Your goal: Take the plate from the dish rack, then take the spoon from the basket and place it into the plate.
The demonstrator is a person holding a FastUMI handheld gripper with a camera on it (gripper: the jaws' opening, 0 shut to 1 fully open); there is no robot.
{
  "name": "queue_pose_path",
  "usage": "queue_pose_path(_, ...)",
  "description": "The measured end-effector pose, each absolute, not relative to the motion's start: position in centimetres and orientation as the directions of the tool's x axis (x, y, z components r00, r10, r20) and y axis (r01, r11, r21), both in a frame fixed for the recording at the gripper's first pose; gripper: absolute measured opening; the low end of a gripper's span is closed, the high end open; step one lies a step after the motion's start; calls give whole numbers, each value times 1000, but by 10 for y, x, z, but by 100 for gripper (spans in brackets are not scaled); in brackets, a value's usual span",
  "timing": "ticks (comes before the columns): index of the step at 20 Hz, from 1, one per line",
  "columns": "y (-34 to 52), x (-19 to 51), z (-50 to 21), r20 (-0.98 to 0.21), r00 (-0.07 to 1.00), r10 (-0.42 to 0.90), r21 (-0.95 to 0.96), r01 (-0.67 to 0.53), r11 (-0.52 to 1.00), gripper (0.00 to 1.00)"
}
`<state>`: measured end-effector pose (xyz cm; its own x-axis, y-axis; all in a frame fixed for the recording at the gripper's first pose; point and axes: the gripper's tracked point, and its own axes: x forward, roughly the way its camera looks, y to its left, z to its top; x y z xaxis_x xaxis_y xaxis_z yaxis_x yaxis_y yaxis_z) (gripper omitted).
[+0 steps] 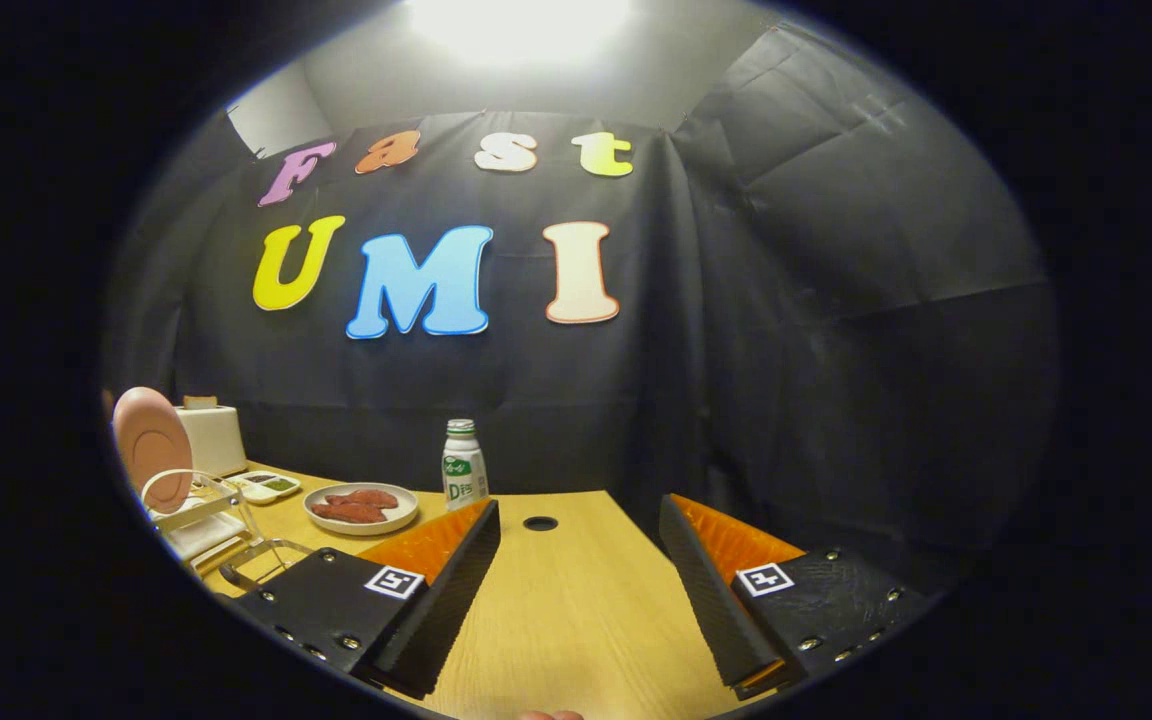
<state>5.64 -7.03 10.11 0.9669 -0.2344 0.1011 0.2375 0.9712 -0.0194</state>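
i held the gripper [576,560] with jaws wide apart over bare wooden table [556,620], gripping nothing. the pink plate [151,445] stood upright in the dish rack [201,515], well off beyond my left finger.

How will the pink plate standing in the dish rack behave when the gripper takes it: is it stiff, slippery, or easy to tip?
The pink plate looks rigid and smooth, so it will probably hold its shape but may slip between the fingers. It stands on edge in the dish rack, so a sideways push could tip it. The gripper is open, well away from it.
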Motion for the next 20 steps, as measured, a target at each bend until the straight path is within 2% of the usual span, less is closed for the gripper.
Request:
queue_pose_path(2, -71, 36, 123, 99, 961, -260, -39, 265, 964, 98)
queue_pose_path(5, -55, 8, 152, 95, 967, -236, -61, 242, 968, 98)
queue_pose_path(14, 64, -45, 225, 79, 997, 1, -42, 3, 999, 98)
queue_pose_path(20, 174, -31, 236, 47, 997, 63, 18, -64, 998, 98)
